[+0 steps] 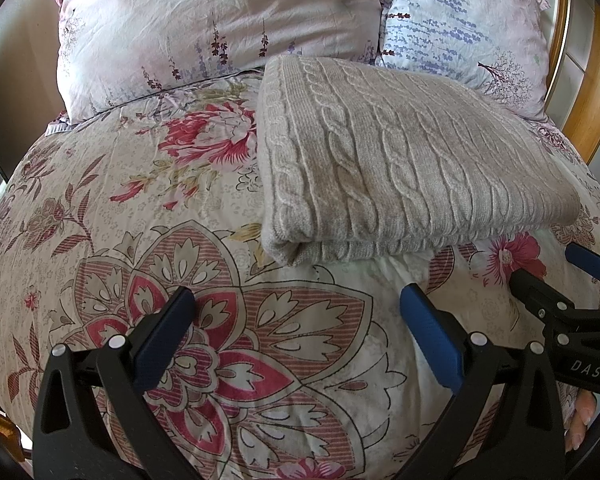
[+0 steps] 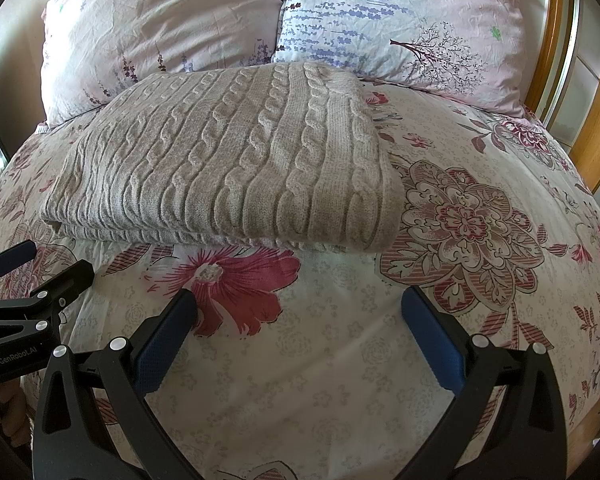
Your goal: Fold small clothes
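The left gripper (image 1: 296, 308) has its jaws wide apart and holds nothing; only the flowered bed cover (image 1: 148, 208) shows between its blue pads (image 1: 430, 336). The right gripper (image 2: 298, 308) is the same: jaws apart, nothing between them, above the cover near a red flower print.

Just beyond both grippers, in the middle of each frame, lies the grey cable-knit sweater (image 2: 236, 160). It is already folded into a thick rectangle on the cover, with its far edge close to the two pillows (image 1: 220, 32) at the top of the frame. In the left wrist view it sits at centre right; in the right wrist view, centre left.

I judge the knit to be soft, thick and rather heavy for a garment, not slippery and not fragile. The layers may slide apart if only the top one is pinched. A good hold seems to be the near folded edge (image 1: 380, 246), taking all layers, one gripper at each near corner.
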Tool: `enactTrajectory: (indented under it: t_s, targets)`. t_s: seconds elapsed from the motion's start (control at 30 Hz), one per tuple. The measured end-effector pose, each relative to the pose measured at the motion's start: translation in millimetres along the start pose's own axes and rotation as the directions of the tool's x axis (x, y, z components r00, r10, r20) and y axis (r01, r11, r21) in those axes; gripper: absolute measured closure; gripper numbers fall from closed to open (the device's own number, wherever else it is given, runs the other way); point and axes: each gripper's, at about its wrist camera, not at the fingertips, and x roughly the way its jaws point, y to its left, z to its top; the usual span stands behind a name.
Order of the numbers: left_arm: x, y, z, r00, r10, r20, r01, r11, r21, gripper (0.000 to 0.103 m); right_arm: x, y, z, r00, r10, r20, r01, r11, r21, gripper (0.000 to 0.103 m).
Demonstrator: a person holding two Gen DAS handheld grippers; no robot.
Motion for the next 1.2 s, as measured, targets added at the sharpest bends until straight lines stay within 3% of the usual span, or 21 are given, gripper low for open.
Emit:
enactTrajectory:
  t_s: [1.2]
  targets:
    - [1.1,0.7,1.4,1.0,-0.005,-0.026,0.005,1.0,0.004,0.002,0.1,-0.1,-0.1,1.0,0.0,0.0,0.0,1.0,0.0,0.001]
